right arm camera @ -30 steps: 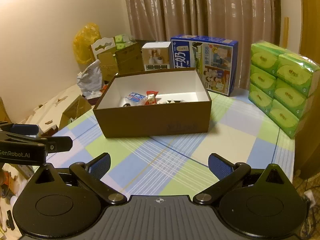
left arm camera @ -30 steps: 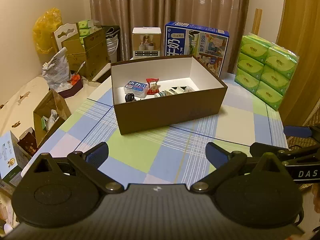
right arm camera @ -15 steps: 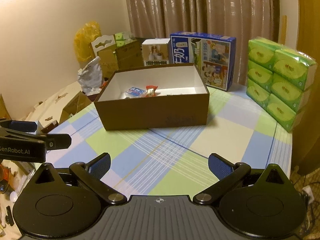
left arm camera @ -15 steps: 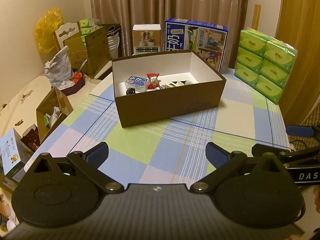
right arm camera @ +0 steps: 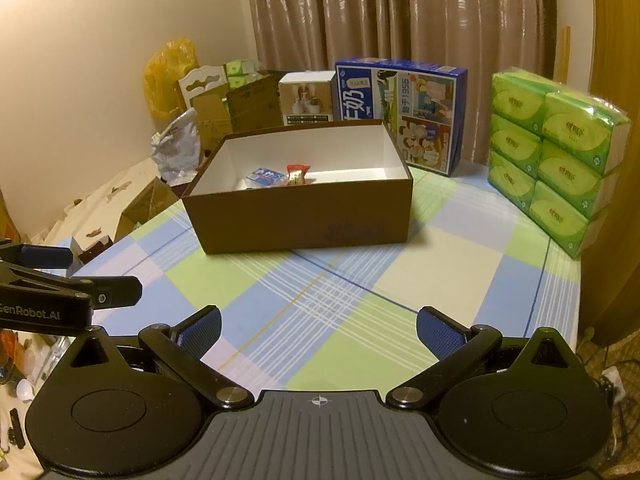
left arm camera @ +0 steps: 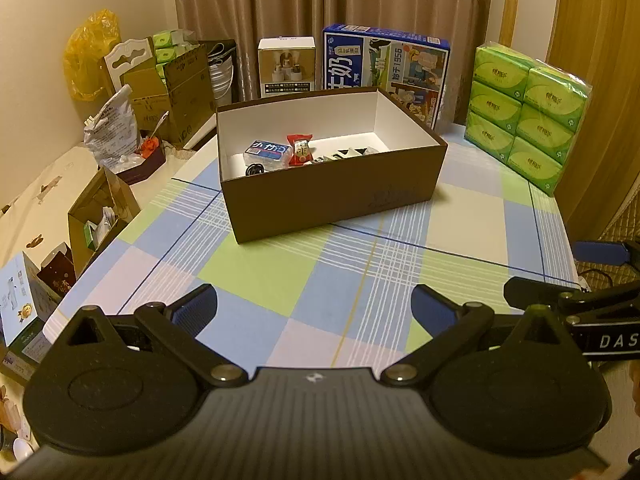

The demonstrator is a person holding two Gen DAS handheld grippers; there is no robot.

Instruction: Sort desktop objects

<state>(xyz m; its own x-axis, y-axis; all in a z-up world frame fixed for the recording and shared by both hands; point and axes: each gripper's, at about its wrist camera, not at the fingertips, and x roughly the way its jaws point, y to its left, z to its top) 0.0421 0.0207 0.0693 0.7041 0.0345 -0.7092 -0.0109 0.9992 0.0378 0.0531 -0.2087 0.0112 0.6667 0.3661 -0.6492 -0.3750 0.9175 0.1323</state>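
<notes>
Left gripper (left arm camera: 314, 308) and right gripper (right arm camera: 318, 326): fingers spread wide, nothing held, low over checked tablecloth (left arm camera: 280, 276). Sorted items (tissue pack (left arm camera: 267, 151), red snack (left arm camera: 299, 149)) inside brown box (left arm camera: 332, 188). Risk: nudging box wall on any reach inside, shifting contents

left tool (left arm camera: 314, 306) spread empty, right tool (right arm camera: 319, 328) seemingly likewise

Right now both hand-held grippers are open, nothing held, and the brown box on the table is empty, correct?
Not quite. Both the left hand-held gripper and the right hand-held gripper are open and hold nothing, but the brown box is not empty: the left wrist view shows a blue packet, a red snack and other small items inside.
</notes>
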